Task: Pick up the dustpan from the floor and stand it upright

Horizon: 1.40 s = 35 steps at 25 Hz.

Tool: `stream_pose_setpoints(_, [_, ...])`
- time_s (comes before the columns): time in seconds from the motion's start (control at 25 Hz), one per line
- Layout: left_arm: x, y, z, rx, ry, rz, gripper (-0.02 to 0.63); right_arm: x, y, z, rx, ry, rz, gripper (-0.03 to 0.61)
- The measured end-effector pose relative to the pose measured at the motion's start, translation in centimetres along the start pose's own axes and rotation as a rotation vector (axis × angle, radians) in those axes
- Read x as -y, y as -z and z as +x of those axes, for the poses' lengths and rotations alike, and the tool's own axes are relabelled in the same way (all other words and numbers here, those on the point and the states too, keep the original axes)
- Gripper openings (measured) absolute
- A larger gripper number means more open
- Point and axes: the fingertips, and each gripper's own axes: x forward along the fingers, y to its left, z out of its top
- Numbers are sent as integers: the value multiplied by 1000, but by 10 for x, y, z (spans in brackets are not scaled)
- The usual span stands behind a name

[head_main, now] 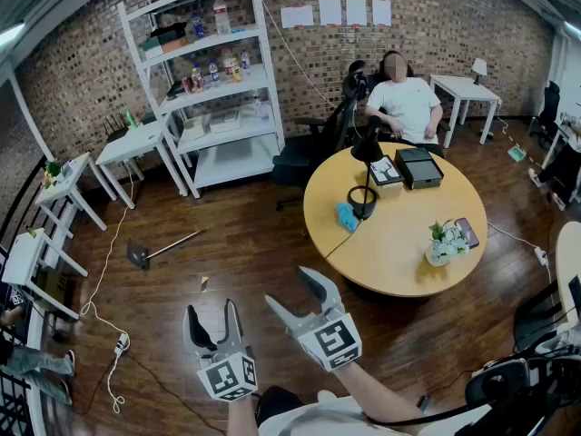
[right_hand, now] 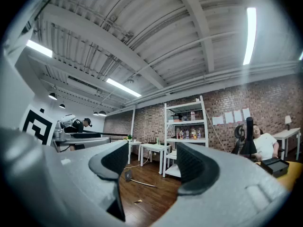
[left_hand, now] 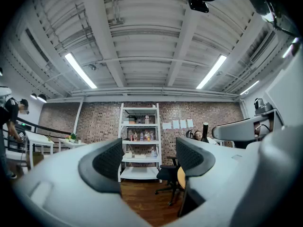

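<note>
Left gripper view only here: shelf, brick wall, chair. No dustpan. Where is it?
Observer: Head view shows the dustpan lying on the floor, left of the round table.
Operator: Anything holding it?
Observer: No. The right tongs are open, empty and well short of it; their view sees it between them.
Operator: Path obstacles?
Observer: A white power strip lies on the floor left of the left tongs.

Wall: I see a brick wall [head_main: 82,71] at the back.
Floor: I see a dark wood floor [head_main: 245,243].
Furniture: I see a white shelf rack [head_main: 231,166], a round yellow table [head_main: 390,243] and a small white table [head_main: 136,142].
Light: I see long light tubes [left_hand: 80,71] up high.
</note>
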Motion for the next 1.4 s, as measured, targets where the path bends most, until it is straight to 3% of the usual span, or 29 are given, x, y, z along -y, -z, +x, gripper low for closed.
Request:
stream_pose_setpoints(0.2, [-16,20,20,-28,-22,-3,362,-2,15,30,-25,-52,-7,281])
stream_pose_setpoints(0.44, [-54,41,65,-7,-7,6,362,0,50,107,-76,-42,10,279])
stream_pose_setpoints(0.64, [-148,40,129,29,-74,5,344,-11,38,218,-48,43,-121,245])
stream_pose_setpoints(0.84, [-243,38,184,55,-123,29,341,-51,15,312,3,14,-179,244])
stream_pose_setpoints(1.08, [-319,81,222,-12,-185,-21,328,-78,74,397,-116,-47,-104,244])
stream_pose_setpoints(1.4, [-402,129,289,-100,-264,-17,324,-93,122,532,-162,-157,-47,244])
